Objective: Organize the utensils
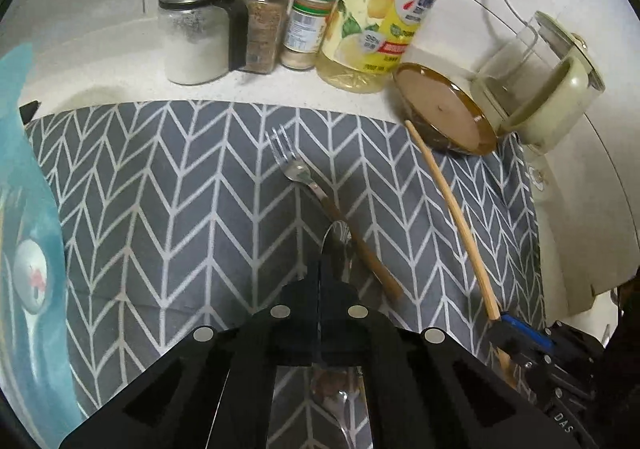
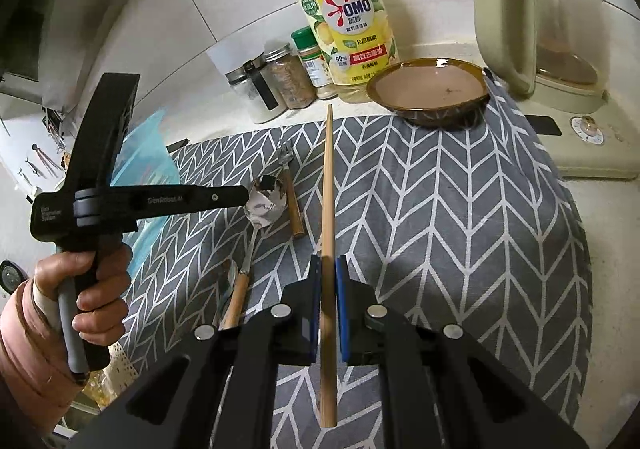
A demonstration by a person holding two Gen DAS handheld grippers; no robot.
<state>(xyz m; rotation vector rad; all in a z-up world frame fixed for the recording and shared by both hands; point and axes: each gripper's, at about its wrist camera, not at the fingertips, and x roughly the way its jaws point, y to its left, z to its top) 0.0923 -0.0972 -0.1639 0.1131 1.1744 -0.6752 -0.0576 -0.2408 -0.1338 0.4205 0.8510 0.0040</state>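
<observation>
It was a home kitchen: spice jars (image 1: pixel 266 23), dish soap (image 2: pixel 347 33) and a kettle (image 2: pixel 532 13) lined the tiled tabletop (image 1: pixel 120 45).

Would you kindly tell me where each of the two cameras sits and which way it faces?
Left wrist: sits on the left gripper, looking down along its fingers at the grey patterned cloth; the fingers are shut on a spoon, beside a fork.
Right wrist: sits on the right gripper, facing the same cloth; its fingers clamp a chopstick. A hand holding the left gripper shows.
Shared: cloth, fork, spoon, chopstick, brown bowl, detergent bottle, spice jars.
</observation>
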